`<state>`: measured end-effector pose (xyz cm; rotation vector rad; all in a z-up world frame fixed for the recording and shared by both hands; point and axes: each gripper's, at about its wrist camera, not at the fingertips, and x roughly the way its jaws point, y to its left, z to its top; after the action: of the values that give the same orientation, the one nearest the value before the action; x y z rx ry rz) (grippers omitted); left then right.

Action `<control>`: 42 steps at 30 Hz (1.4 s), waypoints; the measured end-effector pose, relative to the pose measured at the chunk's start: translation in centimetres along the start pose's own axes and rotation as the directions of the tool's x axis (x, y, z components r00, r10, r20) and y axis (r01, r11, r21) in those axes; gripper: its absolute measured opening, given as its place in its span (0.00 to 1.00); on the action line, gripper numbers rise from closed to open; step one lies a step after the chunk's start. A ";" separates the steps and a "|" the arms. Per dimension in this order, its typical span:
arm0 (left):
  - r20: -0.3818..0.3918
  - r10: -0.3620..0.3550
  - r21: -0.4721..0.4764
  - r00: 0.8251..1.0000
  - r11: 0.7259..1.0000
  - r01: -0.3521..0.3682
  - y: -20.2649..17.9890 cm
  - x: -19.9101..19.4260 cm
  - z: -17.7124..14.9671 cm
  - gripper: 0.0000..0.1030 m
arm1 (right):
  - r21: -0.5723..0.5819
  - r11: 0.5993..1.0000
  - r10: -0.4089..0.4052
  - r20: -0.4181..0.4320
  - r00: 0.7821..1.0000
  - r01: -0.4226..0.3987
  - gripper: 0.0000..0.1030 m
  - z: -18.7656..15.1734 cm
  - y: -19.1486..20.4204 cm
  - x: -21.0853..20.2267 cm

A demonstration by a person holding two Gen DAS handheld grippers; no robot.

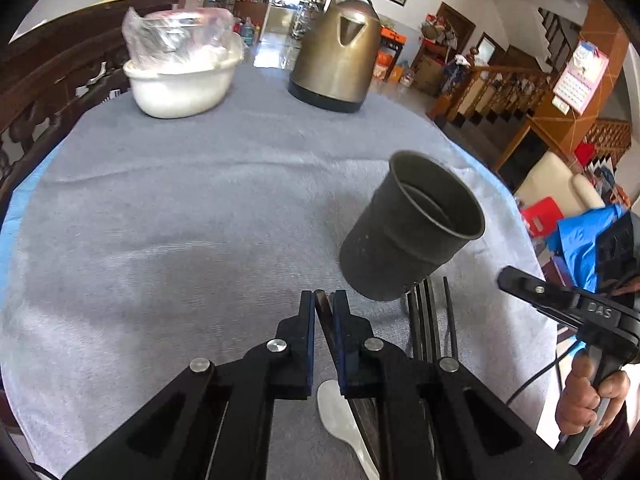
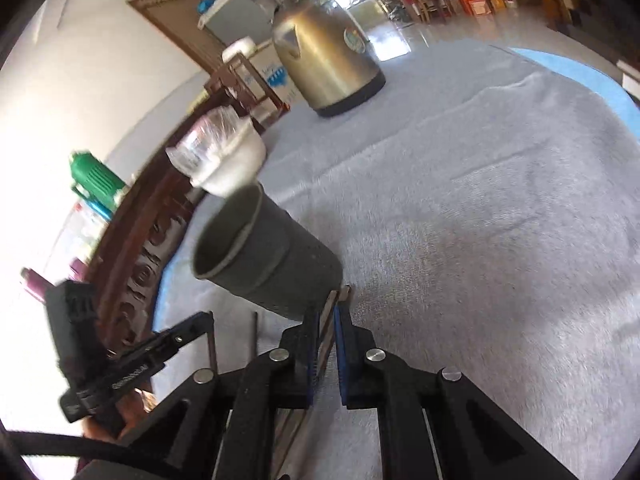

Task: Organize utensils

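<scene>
A dark grey cup stands on the grey cloth; it also shows in the right wrist view. My left gripper is shut on a dark flat utensil handle, just left of the cup's base. Several dark chopsticks and a white spoon lie on the cloth beside it. My right gripper is shut on a thin metal utensil handle next to the cup's base. The right gripper also shows at the right of the left wrist view, the left one at the left of the right wrist view.
A brass-coloured kettle and a white bowl holding bagged items stand at the far side of the table. A carved wooden chair back borders the table's left edge.
</scene>
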<state>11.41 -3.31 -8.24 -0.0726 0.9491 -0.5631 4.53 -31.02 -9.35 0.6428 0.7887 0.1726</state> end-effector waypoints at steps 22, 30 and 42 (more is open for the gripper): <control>0.452 0.026 0.191 0.892 0.974 -0.125 -7.0 -14.6 -1.0 0.06 | -0.024 0.989 -0.149 -0.118 0.982 0.147 0.53 0.7 -0.9 3.8; 0.526 0.041 0.228 0.850 0.955 -0.187 -7.2 -16.5 -3.4 0.06 | -0.060 0.979 -0.203 -0.161 0.966 0.195 0.21 0.6 -0.5 6.7; 0.535 0.039 0.157 0.844 0.977 -0.145 -5.4 -19.1 -5.0 0.06 | -0.062 0.989 -0.134 -0.050 0.990 0.131 0.08 0.0 1.1 1.7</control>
<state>-3.42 2.32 4.71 -0.0066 0.3504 -0.5044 5.85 -29.50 -9.67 0.5305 0.8731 0.0914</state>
